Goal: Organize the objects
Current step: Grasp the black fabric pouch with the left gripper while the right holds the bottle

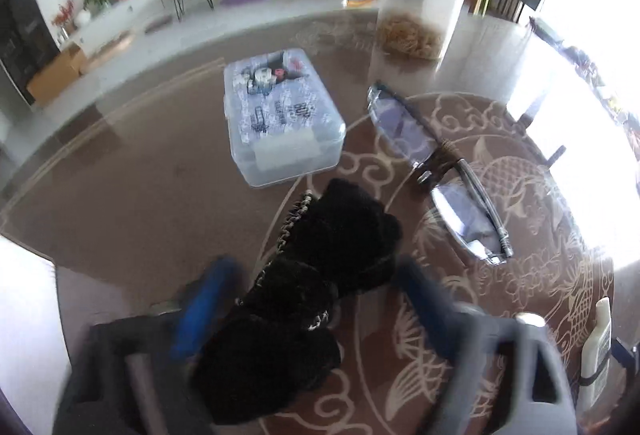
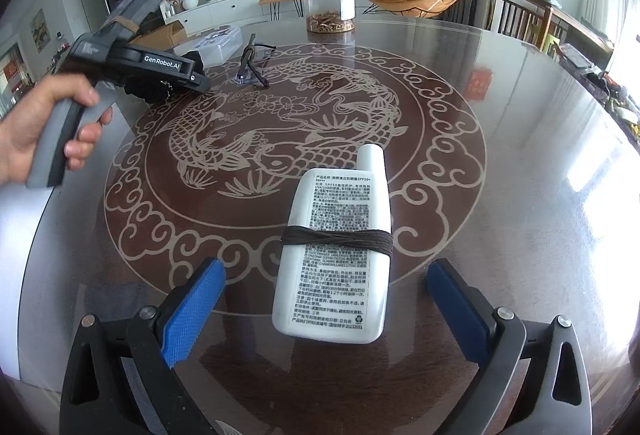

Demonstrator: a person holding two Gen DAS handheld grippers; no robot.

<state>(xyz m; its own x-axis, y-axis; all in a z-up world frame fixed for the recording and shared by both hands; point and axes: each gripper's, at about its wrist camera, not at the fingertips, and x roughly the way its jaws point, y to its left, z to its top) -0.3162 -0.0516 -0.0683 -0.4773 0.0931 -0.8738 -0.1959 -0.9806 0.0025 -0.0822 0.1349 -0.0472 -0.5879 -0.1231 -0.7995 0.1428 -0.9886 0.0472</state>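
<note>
A black fuzzy pouch (image 1: 320, 267) with a pale chain trim lies between the blue pads of my left gripper (image 1: 308, 295), and both pads touch its sides; the picture is blurred there. The right wrist view shows the same black pouch (image 2: 146, 91) under that gripper, whose handle a person's hand (image 2: 40, 139) holds. A white bottle (image 2: 336, 255) wound with dark brown thread lies on the table between the fingers of my right gripper (image 2: 322, 299). That gripper is open, with a gap on each side of the bottle.
A clear lidded box (image 1: 280, 123) of small items sits beyond the pouch. Clear safety glasses (image 1: 436, 175) lie to its right. A tall clear jar (image 1: 420, 3) stands at the far edge of the round glass-topped table (image 2: 500, 155). Chairs stand at the right.
</note>
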